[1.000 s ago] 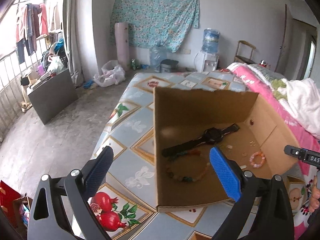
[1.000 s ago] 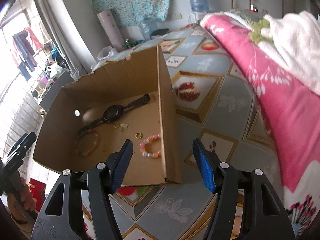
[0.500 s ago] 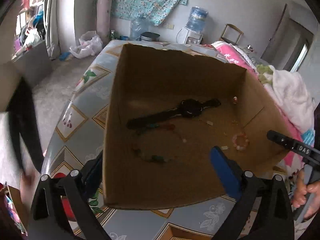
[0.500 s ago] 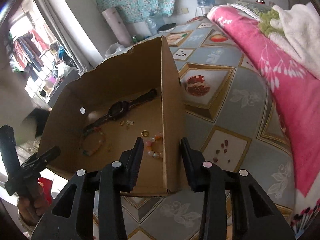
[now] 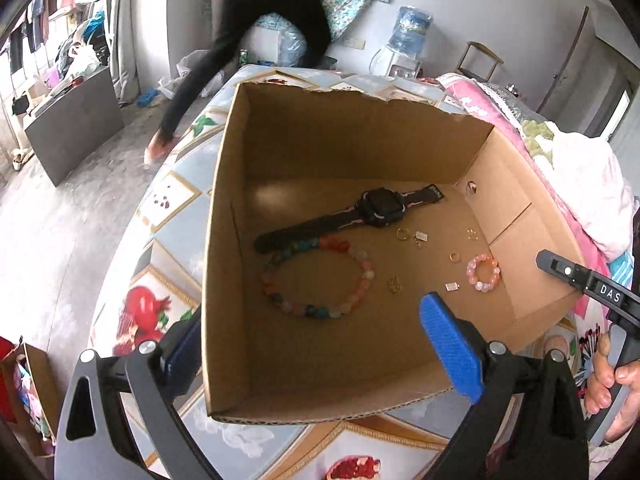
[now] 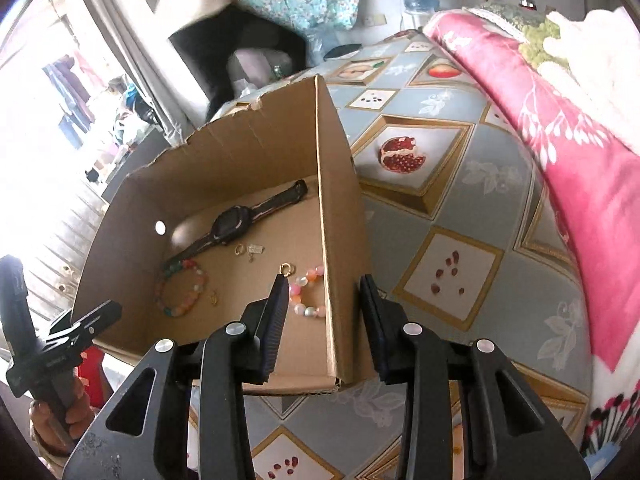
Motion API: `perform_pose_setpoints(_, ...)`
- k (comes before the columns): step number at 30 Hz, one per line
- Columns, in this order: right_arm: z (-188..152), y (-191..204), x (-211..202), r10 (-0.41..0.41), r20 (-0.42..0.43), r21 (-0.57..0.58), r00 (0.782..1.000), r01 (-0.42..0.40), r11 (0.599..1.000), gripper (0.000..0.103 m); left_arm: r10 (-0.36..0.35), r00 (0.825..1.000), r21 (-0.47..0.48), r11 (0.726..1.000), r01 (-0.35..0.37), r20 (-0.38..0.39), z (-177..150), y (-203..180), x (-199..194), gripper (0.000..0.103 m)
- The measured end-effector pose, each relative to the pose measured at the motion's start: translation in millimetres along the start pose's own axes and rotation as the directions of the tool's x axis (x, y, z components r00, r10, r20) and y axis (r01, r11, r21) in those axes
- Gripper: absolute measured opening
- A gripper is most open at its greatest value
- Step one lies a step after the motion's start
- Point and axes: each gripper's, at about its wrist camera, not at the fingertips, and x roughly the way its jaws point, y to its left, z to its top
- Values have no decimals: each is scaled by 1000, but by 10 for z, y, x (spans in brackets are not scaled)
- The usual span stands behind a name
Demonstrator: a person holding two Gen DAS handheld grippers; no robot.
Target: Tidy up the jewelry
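1. The left tongs stand wide apart. 1 blue pad is inside the open brown cardboard box, and the other finger is outside the box's left wall, partly hidden by it. Nothing is clamped.
2. The right tongs are also apart and straddle the box's right wall: the left finger is inside and the right finger outside. Box floor shows between the inner pad and the wall, so they do not pinch it.
3. A hand grips the right tongs' handle at the near right.
4. The box sits on a grey-blue tablecloth printed with pomegranates.
5. All the jewelry lies loose on the box floor.
6. A black wristwatch lies slantwise toward the far side, its strap end reaching left.
7. A large bracelet of multicoloured beads lies just near of the watch, and its far edge touches the strap.
8. A small bracelet of pink beads lies to the right, close to the right wall.
9. 2 small gold rings and a few tiny charms are scattered between the 2 bracelets.
10. A pink floral blanket lies at the right.
11. A blurred person in dark trousers stands at the far end.
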Motion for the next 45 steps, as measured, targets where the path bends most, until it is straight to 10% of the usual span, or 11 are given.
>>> perform_pose_setpoints(5, -23, 28, -101, 4, 52, 3, 999, -4, 1000, 42, 15, 998, 3, 1000, -15, 56, 23, -3, -63, 96)
perform_pose_setpoints(15, -582, 182, -845, -96, 276, -61, 956, 117, 991, 86, 65, 969, 150, 983, -103, 238, -447, -216, -702, 97)
perform_pose_setpoints(20, -843, 326, -900, -126, 283, -69, 951, 151, 986, 94, 45, 970, 126, 989, -77, 239, -577, -298, -859, 97)
perform_pose_setpoints(32, -977, 667, -1093, -201, 389, -99, 899, 258, 961, 95, 246, 920, 87, 955, -284, 306, -537, -537, -1000, 97)
perform_pose_setpoints(45, -1031, 620, -728, -194, 165, -67, 967, 208, 976, 95, 244, 962, -17, 970, -244, 122, -632, -520, -613, 97)
